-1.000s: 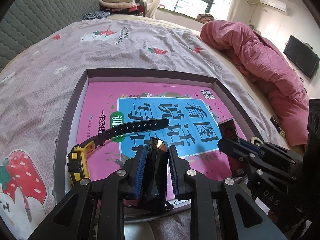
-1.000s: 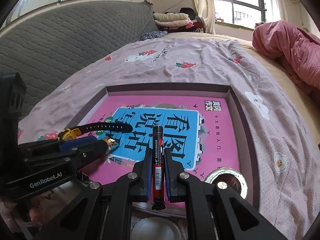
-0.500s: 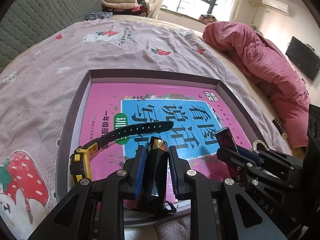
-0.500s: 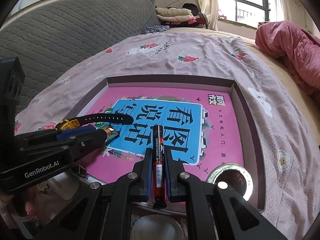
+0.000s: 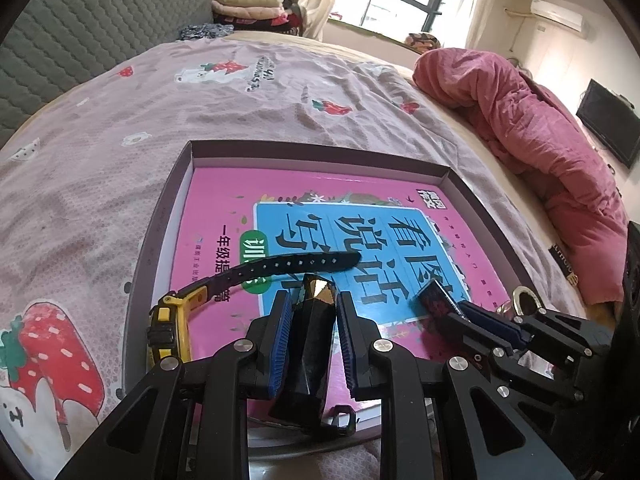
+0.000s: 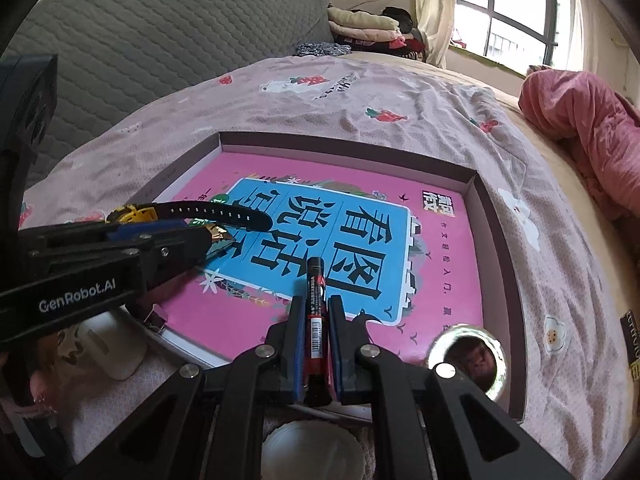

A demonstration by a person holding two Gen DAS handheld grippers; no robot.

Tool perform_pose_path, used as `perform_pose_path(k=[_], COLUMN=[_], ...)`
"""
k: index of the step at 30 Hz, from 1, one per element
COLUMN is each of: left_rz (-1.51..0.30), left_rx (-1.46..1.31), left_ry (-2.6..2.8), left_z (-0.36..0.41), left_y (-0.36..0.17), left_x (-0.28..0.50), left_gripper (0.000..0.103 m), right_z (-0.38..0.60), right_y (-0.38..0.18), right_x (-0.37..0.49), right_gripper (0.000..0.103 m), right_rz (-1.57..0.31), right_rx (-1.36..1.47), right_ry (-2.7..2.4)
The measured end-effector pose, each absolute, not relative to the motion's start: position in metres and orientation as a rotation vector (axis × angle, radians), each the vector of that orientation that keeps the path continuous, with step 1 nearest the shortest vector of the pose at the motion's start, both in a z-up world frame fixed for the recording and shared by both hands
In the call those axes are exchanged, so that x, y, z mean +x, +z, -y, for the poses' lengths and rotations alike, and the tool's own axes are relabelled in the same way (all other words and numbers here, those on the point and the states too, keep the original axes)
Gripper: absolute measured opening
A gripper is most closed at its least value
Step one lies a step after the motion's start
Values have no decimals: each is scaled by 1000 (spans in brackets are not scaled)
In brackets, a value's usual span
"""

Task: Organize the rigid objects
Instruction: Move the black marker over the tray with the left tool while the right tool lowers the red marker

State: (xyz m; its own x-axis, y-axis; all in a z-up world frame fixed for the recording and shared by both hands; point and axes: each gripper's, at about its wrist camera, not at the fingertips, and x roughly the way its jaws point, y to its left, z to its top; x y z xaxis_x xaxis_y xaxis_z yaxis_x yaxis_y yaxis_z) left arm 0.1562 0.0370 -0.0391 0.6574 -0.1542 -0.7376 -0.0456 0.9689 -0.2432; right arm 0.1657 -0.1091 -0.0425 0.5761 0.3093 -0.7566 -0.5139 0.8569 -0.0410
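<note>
Both views nudged closer, left gripper (image 5: 310, 312) clamping faceted black bottle (image 5: 308, 348), right gripper (image 6: 314, 308) clamping slim battery (image 6: 315, 312).

I'm looking down at a bed (image 5: 100, 152) covered by a pale pink sheet (image 6: 420, 104) printed with strawberries and little flowers. A shallow dark-rimmed tray (image 5: 160, 224) lies flat on the sheet near me. Off to the right, a crumpled pink quilt (image 5: 532, 140) lies heaped along the bed's edge. Folded clothes (image 6: 364, 26) are stacked at the far end, beside the grey quilted headboard (image 6: 160, 36).
</note>
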Motion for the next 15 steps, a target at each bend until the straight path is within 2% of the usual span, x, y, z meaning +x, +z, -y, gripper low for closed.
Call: perform_pose_path(k=[15], left_rz=[-855], left_rx=[-245], left_ry=[-52], left_z=[-41], left_y=[-39], left_x=[154], left_gripper=[24], right_z=[117], right_y=[-37], right_x=[167], right_gripper=[12], right_rz=[-832], right_rx=[-225], right_ry=[498])
